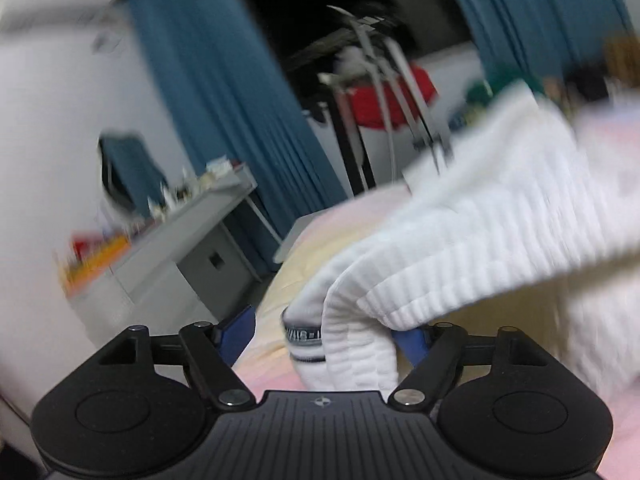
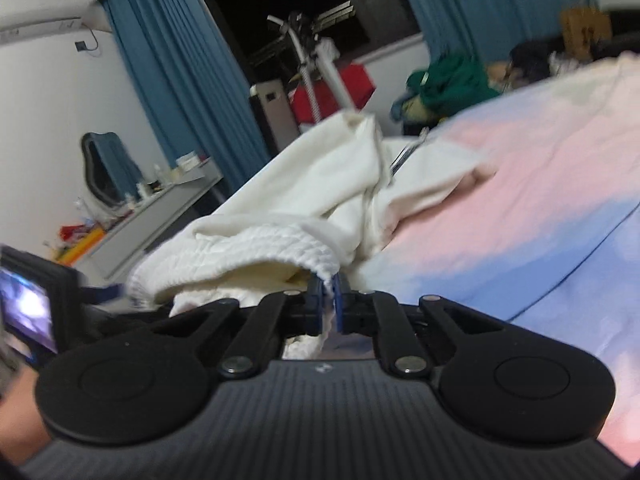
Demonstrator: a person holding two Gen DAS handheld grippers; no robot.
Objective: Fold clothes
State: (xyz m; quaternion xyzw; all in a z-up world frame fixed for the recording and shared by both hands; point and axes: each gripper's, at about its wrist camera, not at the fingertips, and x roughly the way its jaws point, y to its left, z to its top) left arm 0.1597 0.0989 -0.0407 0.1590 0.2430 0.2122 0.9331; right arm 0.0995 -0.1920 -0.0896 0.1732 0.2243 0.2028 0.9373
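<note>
A white garment with a ribbed hem [image 1: 460, 236] is lifted over the bed. In the left wrist view my left gripper [image 1: 326, 332] has its blue fingers wide apart, and the ribbed hem with a dark striped label [image 1: 302, 336] hangs between them. In the right wrist view my right gripper [image 2: 326, 300] is shut on the ribbed hem of the same white garment [image 2: 320, 192], which trails away over the bed. The left gripper's body shows at the left edge of the right wrist view [image 2: 36, 300].
The bed sheet is pink, blue and pale yellow [image 2: 540, 208]. A grey desk with small items [image 1: 168, 240] stands at the left by blue curtains [image 1: 224, 92]. A metal drying rack [image 1: 384, 92], a red item and a green cloth pile [image 2: 448, 80] stand beyond the bed.
</note>
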